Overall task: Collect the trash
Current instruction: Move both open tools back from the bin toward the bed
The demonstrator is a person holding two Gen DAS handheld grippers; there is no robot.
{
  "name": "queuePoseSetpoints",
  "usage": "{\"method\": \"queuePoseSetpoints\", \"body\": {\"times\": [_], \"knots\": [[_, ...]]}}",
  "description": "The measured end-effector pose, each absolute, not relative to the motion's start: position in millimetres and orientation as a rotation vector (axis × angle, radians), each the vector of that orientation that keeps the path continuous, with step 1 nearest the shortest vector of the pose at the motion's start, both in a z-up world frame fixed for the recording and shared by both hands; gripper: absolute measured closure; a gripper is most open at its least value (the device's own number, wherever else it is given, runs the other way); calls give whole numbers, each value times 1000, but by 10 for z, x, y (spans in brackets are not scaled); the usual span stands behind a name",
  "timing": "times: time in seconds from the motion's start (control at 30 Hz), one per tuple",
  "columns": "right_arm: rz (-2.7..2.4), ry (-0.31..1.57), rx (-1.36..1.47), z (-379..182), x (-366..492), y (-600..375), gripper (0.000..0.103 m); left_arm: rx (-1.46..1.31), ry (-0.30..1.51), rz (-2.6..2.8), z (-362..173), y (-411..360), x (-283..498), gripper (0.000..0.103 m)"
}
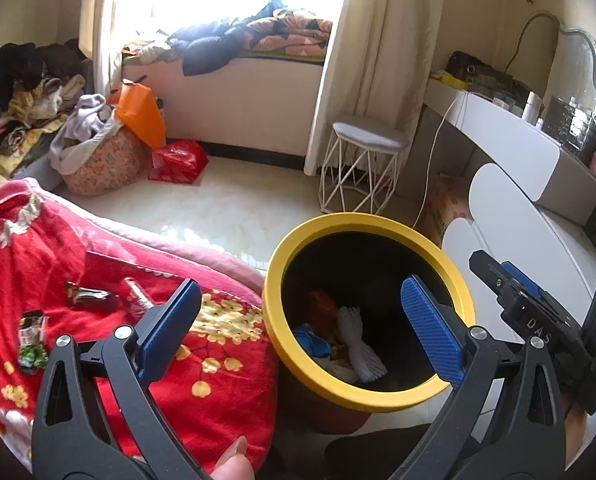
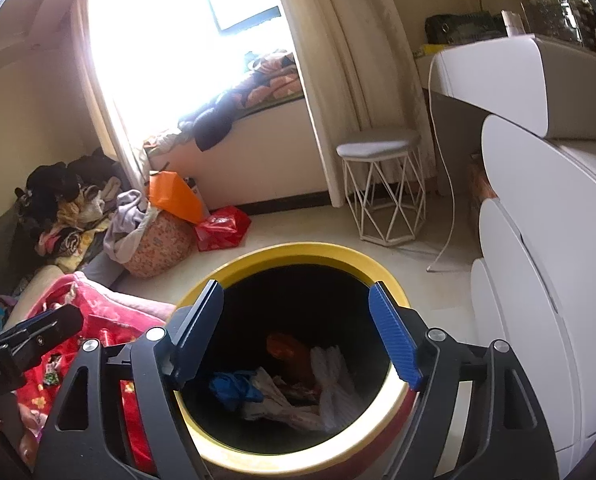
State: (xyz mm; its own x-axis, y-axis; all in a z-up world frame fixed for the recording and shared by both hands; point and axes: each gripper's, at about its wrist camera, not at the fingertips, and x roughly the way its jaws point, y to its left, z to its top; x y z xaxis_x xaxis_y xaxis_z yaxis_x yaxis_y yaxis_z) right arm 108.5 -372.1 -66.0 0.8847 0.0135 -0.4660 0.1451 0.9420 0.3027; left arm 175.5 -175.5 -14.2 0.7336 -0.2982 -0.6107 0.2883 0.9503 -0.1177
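A bin with a yellow rim (image 1: 274,264) (image 2: 298,249) stands on the floor beside the bed's red flowered blanket (image 1: 202,384). Inside lie a blue scrap (image 2: 230,388), white crumpled paper (image 2: 330,376) and an orange piece (image 2: 286,346). My left gripper (image 1: 301,292) is open and empty, spanning the blanket's edge and the bin mouth. Over the bin opening, my right gripper (image 2: 296,286) is also open and holds nothing. On the blanket lie a dark wrapper (image 1: 90,298), a red wrapper (image 1: 136,300) and a green-white wrapper (image 1: 32,338).
A white dresser (image 2: 538,280) stands close to the right of the bin, with a white cable (image 2: 450,208) hanging by it. A wire stool (image 2: 382,188) is behind the bin. A laundry basket (image 1: 102,164), an orange bag (image 1: 140,112) and a red bag (image 1: 178,160) sit by the window seat.
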Motion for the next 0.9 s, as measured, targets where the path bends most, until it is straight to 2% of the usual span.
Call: {"method": "queuePoseSetpoints", "body": {"times": [0.9], "knots": [[159, 440, 214, -358, 1005, -2847, 27, -66, 540, -162, 28, -867, 1156, 11]]}}
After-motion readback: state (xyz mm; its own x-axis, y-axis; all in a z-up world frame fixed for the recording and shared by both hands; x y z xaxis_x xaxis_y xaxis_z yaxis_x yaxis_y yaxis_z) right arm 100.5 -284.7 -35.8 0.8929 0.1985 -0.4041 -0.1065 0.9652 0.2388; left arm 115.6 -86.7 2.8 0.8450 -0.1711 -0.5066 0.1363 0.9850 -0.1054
